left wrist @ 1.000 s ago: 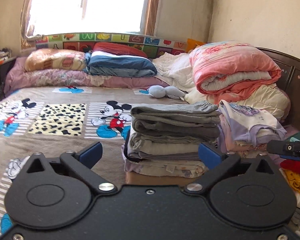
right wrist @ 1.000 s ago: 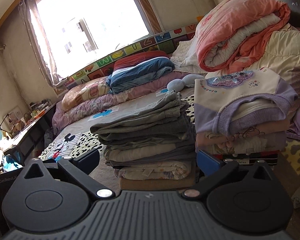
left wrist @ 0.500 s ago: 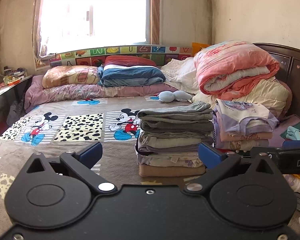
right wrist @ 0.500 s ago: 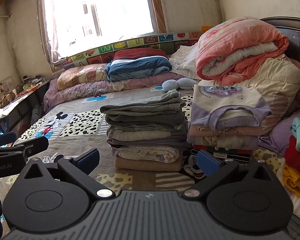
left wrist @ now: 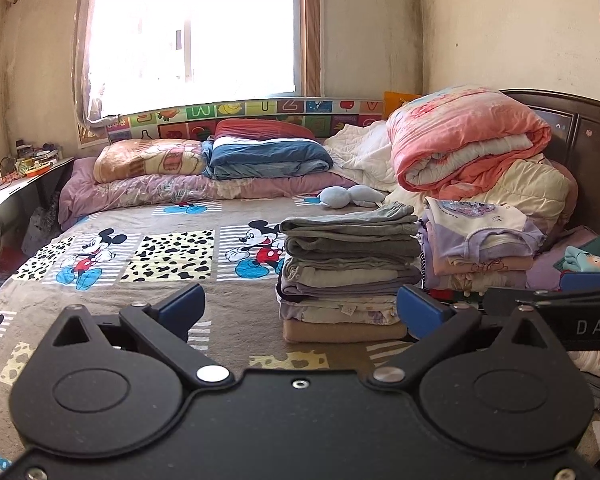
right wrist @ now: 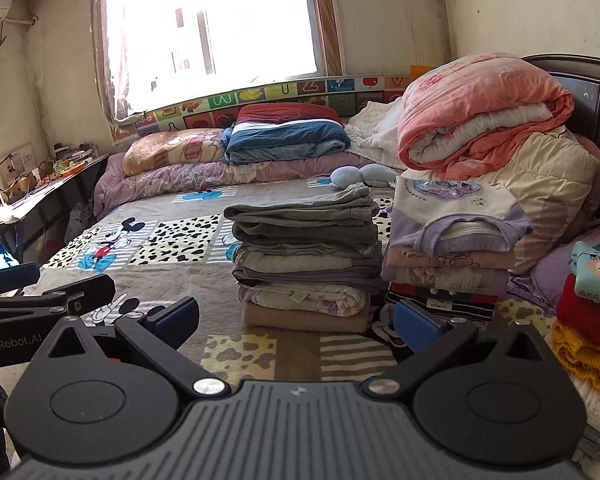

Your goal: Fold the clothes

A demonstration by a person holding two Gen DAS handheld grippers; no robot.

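Observation:
A stack of folded grey and beige clothes [left wrist: 350, 268] [right wrist: 306, 256] stands on the cartoon-print bed cover [left wrist: 168, 252] [right wrist: 172, 248]. Right of it is a second folded pile topped by a white and lilac top [left wrist: 480, 236] [right wrist: 452, 232]. My left gripper [left wrist: 300, 308] hangs open and empty, a short way in front of the grey stack. My right gripper [right wrist: 296, 316] is likewise open and empty, facing the same stack. Each gripper shows at the edge of the other's view: the right one [left wrist: 572, 300], the left one [right wrist: 40, 292].
Unfolded red, yellow and teal clothes [right wrist: 588, 308] lie at the right edge. Rolled pink and cream quilts [left wrist: 472, 152] lean on the dark headboard [left wrist: 588, 140]. Pillows and folded blankets [left wrist: 260, 156] line the window wall. A cluttered side table [right wrist: 40, 184] stands left of the bed.
Both grippers have drawn back and risen from the stacks, so the piles look smaller and more of the room shows. Jaws stayed open.

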